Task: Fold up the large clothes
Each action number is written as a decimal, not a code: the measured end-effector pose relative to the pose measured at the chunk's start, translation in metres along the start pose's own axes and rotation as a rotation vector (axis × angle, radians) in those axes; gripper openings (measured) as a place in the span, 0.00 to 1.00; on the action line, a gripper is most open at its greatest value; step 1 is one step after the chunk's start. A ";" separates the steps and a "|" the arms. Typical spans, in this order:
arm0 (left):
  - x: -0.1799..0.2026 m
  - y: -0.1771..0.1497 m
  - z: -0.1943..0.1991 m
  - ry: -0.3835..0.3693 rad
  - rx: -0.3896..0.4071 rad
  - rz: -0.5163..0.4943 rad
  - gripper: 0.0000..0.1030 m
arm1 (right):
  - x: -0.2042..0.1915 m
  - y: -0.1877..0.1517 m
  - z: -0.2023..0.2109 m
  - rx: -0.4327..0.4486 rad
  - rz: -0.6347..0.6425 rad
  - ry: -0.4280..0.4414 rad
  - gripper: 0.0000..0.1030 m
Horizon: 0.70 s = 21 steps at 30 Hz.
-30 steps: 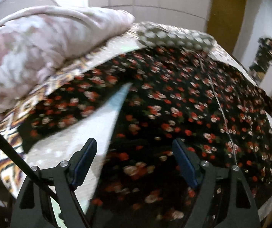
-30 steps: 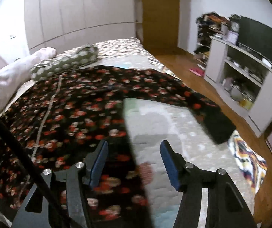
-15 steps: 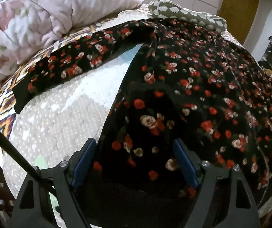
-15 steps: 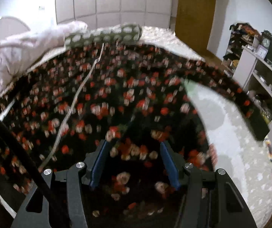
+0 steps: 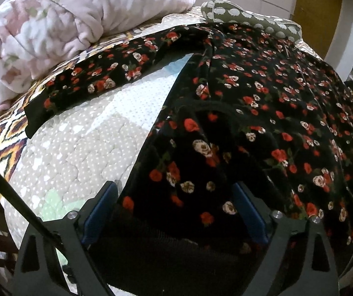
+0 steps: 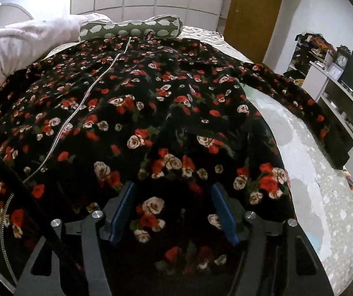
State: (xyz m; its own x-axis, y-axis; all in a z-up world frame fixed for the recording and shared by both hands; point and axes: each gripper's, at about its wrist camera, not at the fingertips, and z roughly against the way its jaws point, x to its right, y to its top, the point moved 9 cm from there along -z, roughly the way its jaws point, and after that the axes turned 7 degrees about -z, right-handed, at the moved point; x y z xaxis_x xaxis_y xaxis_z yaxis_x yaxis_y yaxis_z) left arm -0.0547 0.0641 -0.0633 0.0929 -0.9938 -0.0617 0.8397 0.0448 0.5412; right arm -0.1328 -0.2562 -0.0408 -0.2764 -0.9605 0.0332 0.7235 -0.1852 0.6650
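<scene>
A large black robe with red and white roses [image 5: 262,103] lies spread on the bed, zipper up the middle [image 6: 77,108]. Its left sleeve [image 5: 97,81] stretches out to the left; its right sleeve [image 6: 307,108] stretches to the right. My left gripper [image 5: 174,197] is open, low over the robe's left side edge, with fabric between the blue pads. My right gripper [image 6: 174,197] is open, low over the robe's right side, fabric between its pads.
A pink floral duvet [image 5: 53,29] is bunched at the far left. A green patterned pillow [image 6: 132,28] lies at the robe's far end. The dotted quilt [image 5: 77,135] covers the bed. A shelf unit with a TV [image 6: 344,86] stands at the right.
Both grippers have come down and in from beside the robe onto its side edges. The jaws have stayed open. The robe has not been lifted.
</scene>
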 end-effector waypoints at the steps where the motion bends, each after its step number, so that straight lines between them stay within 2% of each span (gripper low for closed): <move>1: 0.000 -0.001 0.001 0.001 0.000 -0.002 0.90 | 0.000 -0.001 0.000 0.001 0.009 -0.009 0.67; 21: 0.004 -0.021 0.021 -0.032 -0.015 -0.023 0.91 | 0.001 -0.017 0.014 0.004 0.054 -0.043 0.70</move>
State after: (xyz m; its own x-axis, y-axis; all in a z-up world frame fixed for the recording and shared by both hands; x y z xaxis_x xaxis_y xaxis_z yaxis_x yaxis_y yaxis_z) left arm -0.0835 0.0572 -0.0571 0.0562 -0.9973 -0.0468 0.8493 0.0231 0.5274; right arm -0.1542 -0.2513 -0.0414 -0.2637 -0.9593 0.1007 0.7353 -0.1324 0.6647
